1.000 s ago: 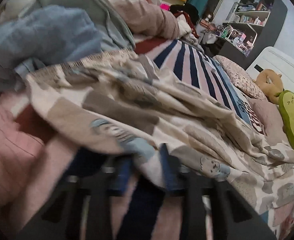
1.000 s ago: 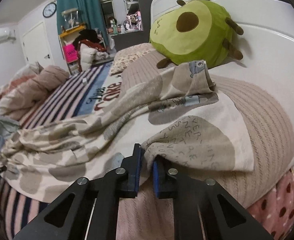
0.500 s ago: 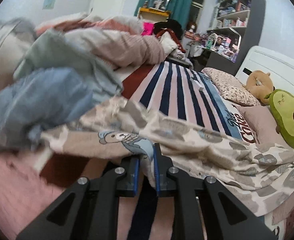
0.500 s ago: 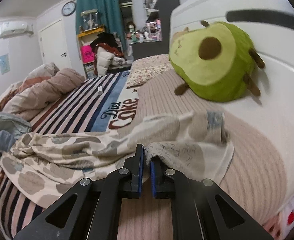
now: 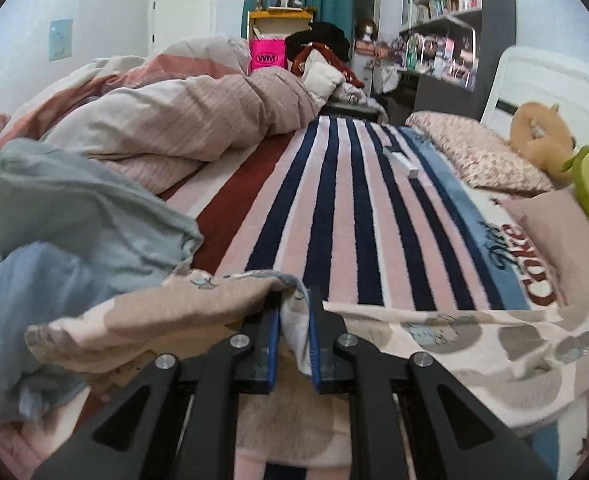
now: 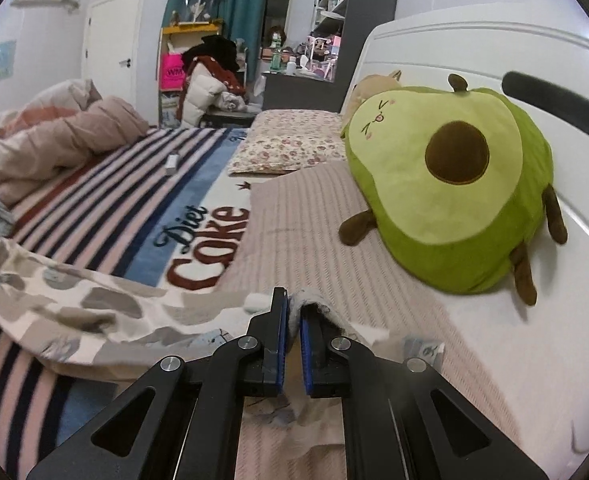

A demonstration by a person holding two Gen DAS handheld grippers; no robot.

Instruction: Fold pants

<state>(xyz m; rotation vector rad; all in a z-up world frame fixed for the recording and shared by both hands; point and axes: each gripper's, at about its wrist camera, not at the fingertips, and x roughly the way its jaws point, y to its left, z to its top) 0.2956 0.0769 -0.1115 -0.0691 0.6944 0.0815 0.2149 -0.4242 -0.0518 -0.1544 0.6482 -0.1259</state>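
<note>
A: Left gripper (image 5: 294, 332) status?

B: Blue-padded fingers (image 5: 272, 344) clamped on a fold of the patterned pants (image 5: 166, 312). Cloth is bunched up between the pads and spills out to both sides: a beige-and-cream flap off to the left of the fingers, a longer spotted stretch (image 5: 494, 344) running right.

A: Right gripper (image 6: 292, 340)?

B: Same. Fingers (image 6: 280, 344) pinched nearly together on a grey-edged hem of the pants (image 6: 94, 308). The fabric hangs out to the left of the fingers in a long band across the bed; a smaller bit with a printed patch sits just right of the right finger.

A: What's under the cloth?

B: Striped Diet Coke blanket (image 5: 354, 208) ahead of the left fingers, pink/navy/white stripes. In the right wrist view the logo (image 6: 206, 248) is ahead-left of the fingers and a ribbed beige pillow (image 6: 306, 232) is straight ahead, running under the gripper.

A: Anything near?

B: Left view: pile of blue-grey clothes (image 5: 54, 232) to the left of the fingers, touching the pants edge; rumpled pink duvet (image 5: 174, 112) beyond it; small white box (image 5: 404, 162) on the stripes well ahead. Right view: avocado plush (image 6: 450, 184) ahead-right against the white headboard (image 6: 474, 48), floral pillow (image 6: 290, 144) further ahead.

A: Pants flat or lifted?

B: Raised at both pinch points; the middle sags onto the blanket.
</note>
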